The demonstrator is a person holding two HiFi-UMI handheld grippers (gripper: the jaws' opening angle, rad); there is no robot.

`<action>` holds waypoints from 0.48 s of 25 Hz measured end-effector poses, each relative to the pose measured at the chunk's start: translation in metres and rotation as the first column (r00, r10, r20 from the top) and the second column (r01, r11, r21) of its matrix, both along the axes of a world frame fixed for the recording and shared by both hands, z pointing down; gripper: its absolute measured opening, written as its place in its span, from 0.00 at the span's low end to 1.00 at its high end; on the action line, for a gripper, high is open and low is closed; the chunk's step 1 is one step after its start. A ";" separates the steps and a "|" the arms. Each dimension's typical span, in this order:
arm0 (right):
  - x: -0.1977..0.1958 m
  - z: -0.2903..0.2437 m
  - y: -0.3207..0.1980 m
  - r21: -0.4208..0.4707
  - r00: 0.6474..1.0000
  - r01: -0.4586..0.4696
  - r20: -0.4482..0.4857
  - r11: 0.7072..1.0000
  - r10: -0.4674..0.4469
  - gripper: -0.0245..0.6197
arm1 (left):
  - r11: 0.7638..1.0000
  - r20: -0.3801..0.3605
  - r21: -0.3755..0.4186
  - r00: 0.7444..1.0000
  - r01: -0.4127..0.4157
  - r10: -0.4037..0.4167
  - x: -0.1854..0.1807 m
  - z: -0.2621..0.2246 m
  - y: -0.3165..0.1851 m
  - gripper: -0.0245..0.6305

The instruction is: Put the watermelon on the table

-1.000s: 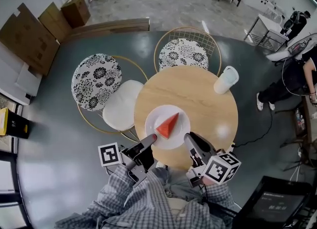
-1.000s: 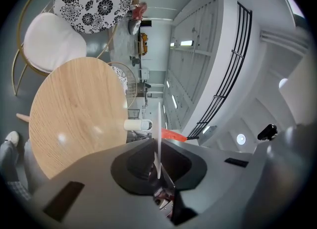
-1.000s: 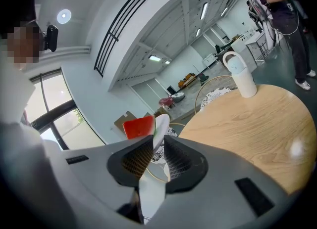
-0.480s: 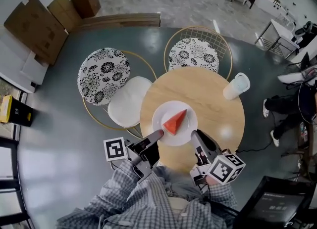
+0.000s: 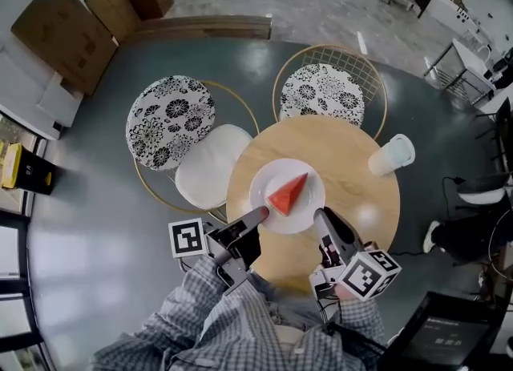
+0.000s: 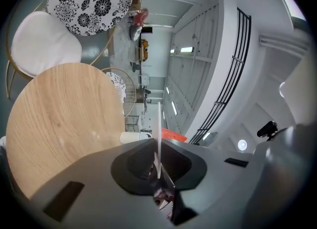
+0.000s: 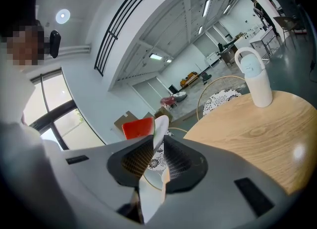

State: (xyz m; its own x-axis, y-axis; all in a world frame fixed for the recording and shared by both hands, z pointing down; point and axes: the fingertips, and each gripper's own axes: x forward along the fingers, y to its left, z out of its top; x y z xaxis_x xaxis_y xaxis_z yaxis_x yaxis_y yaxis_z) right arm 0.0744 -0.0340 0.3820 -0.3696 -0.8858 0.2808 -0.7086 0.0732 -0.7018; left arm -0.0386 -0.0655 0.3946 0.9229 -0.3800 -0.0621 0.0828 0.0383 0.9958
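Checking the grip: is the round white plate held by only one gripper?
No: left gripper and right gripper both clamp the round white plate.

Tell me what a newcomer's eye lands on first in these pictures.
A red watermelon wedge lies on a white plate over the near part of the round wooden table. The left gripper and right gripper each clamp the plate's near rim, one on each side. A white lidded cup stands at the table's far right edge.
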 end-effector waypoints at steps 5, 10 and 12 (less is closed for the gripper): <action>0.009 -0.001 -0.020 0.006 1.000 0.006 0.004 1.000 -0.006 0.15 | 1.000 0.000 0.018 1.000 0.011 -0.011 0.009 -0.001 -0.020 0.09; 0.015 0.002 -0.045 0.002 1.000 0.021 0.005 1.000 -0.021 0.15 | 0.999 0.001 0.006 0.999 0.040 -0.040 0.013 0.001 -0.040 0.08; 0.016 0.003 -0.055 0.000 1.000 0.026 0.006 1.000 -0.026 0.15 | 0.999 0.008 0.014 0.999 0.051 -0.051 0.014 0.004 -0.049 0.08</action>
State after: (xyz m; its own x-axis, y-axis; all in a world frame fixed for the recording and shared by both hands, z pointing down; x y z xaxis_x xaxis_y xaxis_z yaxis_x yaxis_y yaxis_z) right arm 0.0905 -0.0890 0.3852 -0.3941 -0.8758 0.2787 -0.7020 0.0911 -0.7063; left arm -0.0248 -0.1148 0.3983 0.9028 -0.4260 -0.0597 0.0758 0.0210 0.9969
